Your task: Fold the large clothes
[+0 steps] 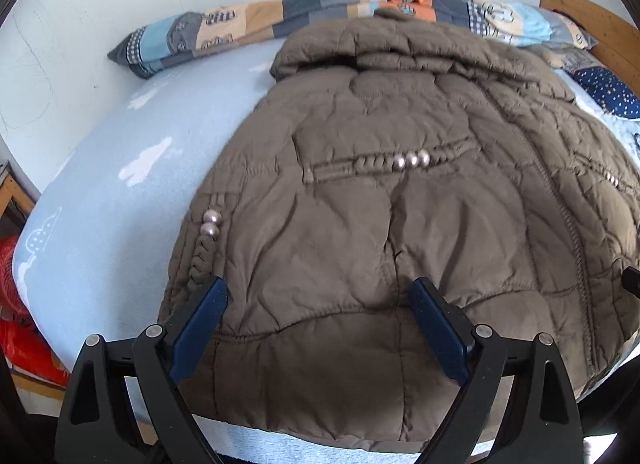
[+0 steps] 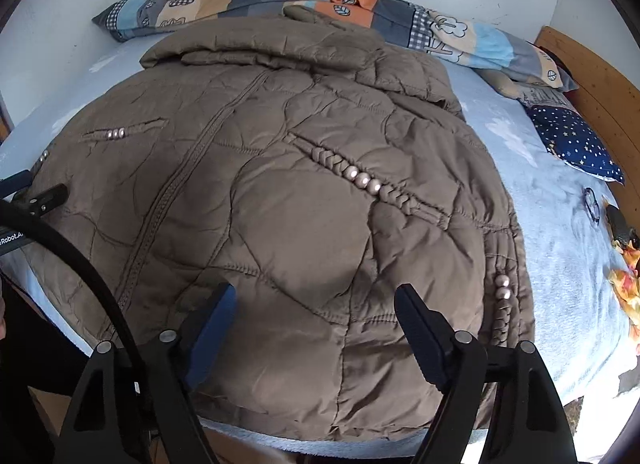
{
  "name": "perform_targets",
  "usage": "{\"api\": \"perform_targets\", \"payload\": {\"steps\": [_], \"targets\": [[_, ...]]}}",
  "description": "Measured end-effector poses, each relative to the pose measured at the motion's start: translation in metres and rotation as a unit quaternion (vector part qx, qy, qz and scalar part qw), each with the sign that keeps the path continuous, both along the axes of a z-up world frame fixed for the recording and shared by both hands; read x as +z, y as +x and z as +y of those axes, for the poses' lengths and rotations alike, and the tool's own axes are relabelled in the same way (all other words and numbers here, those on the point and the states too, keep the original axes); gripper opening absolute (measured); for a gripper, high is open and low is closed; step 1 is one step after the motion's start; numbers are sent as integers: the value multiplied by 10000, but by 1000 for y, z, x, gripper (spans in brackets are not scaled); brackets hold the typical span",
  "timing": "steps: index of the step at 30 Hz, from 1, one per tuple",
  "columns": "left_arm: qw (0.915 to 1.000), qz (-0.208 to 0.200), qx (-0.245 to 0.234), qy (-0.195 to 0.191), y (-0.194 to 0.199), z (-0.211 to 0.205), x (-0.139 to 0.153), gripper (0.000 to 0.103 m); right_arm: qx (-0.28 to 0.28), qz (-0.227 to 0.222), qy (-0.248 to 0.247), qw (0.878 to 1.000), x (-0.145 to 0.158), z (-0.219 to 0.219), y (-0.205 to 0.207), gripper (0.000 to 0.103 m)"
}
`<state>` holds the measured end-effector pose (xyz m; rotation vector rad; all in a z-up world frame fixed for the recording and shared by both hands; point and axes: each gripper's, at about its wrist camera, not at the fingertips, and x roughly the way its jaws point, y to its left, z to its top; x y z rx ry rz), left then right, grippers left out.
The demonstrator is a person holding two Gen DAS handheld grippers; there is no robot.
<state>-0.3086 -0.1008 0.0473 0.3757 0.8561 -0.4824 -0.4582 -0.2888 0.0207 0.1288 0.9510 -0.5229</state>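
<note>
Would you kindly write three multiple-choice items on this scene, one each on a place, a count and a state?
1. Where does the jacket lie?
A. on the bed
B. on a chair
C. on the floor

2. How many beads sit in the row on the chest braid in the left wrist view?
A. one
B. three
C. six

3. How does the left gripper stand?
A. shut on the hem
B. shut on a sleeve
C. open over the jacket

Key: 1 A, the jacket is spread on the light blue bed; 2 B, three beads lie side by side; 3 C, the jaws are wide apart and pinch no fabric.
</note>
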Motion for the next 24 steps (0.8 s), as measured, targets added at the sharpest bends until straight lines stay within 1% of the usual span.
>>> {"api": "perform_targets", "payload": {"steps": [5,9,17,22,24], "targets": [[9999,-69,-21,94,-2,-2,-3,93,38,302,65,9995,-15,-4,7,84],[9999,-64,-22,95,-2,-2,-4,93,105,466,-119,9988,-21,0,11,85],[9999,-63,-34,86,-3,-2,-4,93,113,502,-241,9984,-20,4,8,88],[10000,-58,-56,44,-5,0,-2,93,81,527,-322,9981,-20,5,7,93],[10000,-73,-64,18,-5,2,0,93,70,534,-327,9980,-20,4,6,94]]}}
